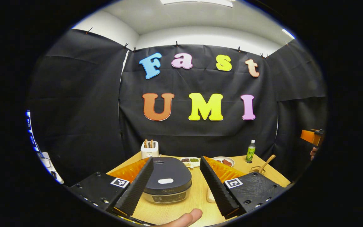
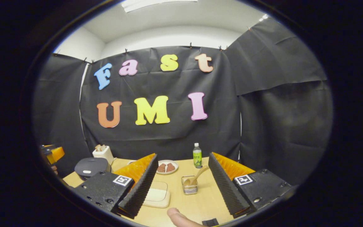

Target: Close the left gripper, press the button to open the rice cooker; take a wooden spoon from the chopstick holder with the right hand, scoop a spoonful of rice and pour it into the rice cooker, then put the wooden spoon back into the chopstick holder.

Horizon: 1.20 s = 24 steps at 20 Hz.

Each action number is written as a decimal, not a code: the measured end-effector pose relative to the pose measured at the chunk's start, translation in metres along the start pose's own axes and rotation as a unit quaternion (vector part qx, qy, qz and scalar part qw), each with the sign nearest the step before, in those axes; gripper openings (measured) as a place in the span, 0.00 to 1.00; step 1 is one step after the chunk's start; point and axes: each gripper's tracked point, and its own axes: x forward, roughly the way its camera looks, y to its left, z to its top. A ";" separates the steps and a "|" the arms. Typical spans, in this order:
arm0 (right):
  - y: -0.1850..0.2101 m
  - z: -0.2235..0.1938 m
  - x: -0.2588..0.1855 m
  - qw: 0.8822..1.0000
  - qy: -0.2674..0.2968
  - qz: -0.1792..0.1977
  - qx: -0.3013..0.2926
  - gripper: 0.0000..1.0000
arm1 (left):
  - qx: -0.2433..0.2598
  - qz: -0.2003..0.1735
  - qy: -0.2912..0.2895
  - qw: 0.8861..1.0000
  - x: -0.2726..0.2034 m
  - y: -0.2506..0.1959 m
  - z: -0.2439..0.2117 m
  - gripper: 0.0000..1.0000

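1. Claw state: left claw (image 1: pixel 175 181) and right claw (image 2: pixel 181 183) both stand wide apart, holding nothing.
2. Rice cooker (image 1: pixel 167 183), lid down, sits near the worktop's (image 1: pixel 197 198) front edge; its pale button (image 1: pixel 165 181) likely needs firm pressure.
3. Wooden spoon (image 2: pixel 197 175), light and stiff, leans in the chopstick holder (image 2: pixel 189 186) mid-worktop; grip its handle.
4. White rice container (image 2: pixel 158 194) sits just left of it.

Wooden table (image 2: pixel 200 201) carries: dark cooker (image 1: pixel 168 183) with lid shut, near left; white toaster (image 1: pixel 149 148) far left; snack tray (image 1: pixel 190 161) behind cooker; plate (image 2: pixel 167 167) mid-far; green bottle (image 2: pixel 197 155) far right; clear holder (image 2: pixel 189 185) with spoon (image 2: pixel 197 176) right; rice box (image 2: pixel 157 194) near centre.
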 end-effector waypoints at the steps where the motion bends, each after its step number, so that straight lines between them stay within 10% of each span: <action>1: 0.001 -0.002 0.000 1.000 0.000 0.005 0.000 1.00 | -0.003 0.000 0.001 1.000 0.001 0.001 0.000 0.94; 11: 0.009 0.003 -0.010 0.998 -0.037 0.035 -0.025 1.00 | -0.019 0.022 0.018 0.999 0.019 0.032 -0.023 0.95; 24: 0.026 -0.006 -0.017 0.996 -0.048 0.054 -0.054 1.00 | -0.016 0.044 0.087 0.995 0.075 0.049 -0.083 0.02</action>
